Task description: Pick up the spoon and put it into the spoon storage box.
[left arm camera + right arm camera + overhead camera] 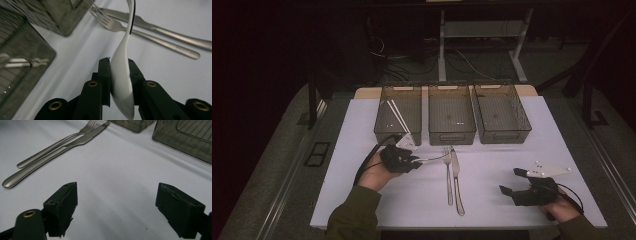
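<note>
Surface: white table (492,200), frame centre, dark floor around it.
Bins: three clear bins in a row at upper centre; left bin (398,116) holds white chopsticks (397,117); middle bin (451,117) and right bin (501,116) look empty.
Cutlery on table: one fork (448,175), one knife (456,180), side by side at centre.
Left gripper (414,161): lower left, clenched on a spoon (122,75); the left gripper view shows the spoon pinched between both jaws, handle end toward the fork.
Right gripper (512,181): lower right, jaws released and wide apart, nothing between; its own view shows bare table beneath.
</note>
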`<state>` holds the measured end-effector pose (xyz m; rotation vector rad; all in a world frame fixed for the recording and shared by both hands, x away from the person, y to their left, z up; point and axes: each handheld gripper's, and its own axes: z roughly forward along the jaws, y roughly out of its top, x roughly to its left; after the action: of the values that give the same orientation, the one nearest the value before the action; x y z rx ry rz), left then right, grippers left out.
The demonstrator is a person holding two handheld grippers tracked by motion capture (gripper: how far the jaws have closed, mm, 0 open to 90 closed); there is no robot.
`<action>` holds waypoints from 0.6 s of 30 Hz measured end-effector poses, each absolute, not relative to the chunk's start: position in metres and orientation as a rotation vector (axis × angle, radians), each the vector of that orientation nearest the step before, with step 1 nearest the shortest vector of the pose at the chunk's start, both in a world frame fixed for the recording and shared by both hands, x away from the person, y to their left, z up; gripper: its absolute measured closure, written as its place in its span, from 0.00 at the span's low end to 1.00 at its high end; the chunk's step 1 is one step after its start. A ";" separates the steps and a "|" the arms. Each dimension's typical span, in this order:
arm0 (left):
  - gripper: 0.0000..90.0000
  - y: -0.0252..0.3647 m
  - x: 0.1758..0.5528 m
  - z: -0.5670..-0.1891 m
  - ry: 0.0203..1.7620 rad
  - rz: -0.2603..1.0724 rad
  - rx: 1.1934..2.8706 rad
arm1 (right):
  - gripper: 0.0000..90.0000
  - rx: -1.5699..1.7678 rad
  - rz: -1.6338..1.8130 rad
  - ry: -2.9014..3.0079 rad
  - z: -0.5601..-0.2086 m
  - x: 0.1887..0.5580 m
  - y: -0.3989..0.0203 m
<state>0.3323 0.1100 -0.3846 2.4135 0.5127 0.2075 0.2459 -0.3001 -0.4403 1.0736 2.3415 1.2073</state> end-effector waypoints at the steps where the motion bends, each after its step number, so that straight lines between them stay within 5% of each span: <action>1: 0.86 0.110 0.334 -0.382 0.507 0.206 2.408 | 0.20 1.074 1.208 2.342 -0.440 0.246 -0.300; 18: 0.86 0.096 0.376 -0.336 0.435 0.200 2.321 | 0.20 1.077 1.216 2.339 -0.440 0.246 -0.301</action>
<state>0.3756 0.0959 -0.3356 2.3208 0.4349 0.2002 0.2458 -0.3007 -0.4399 1.0774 2.3388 1.2164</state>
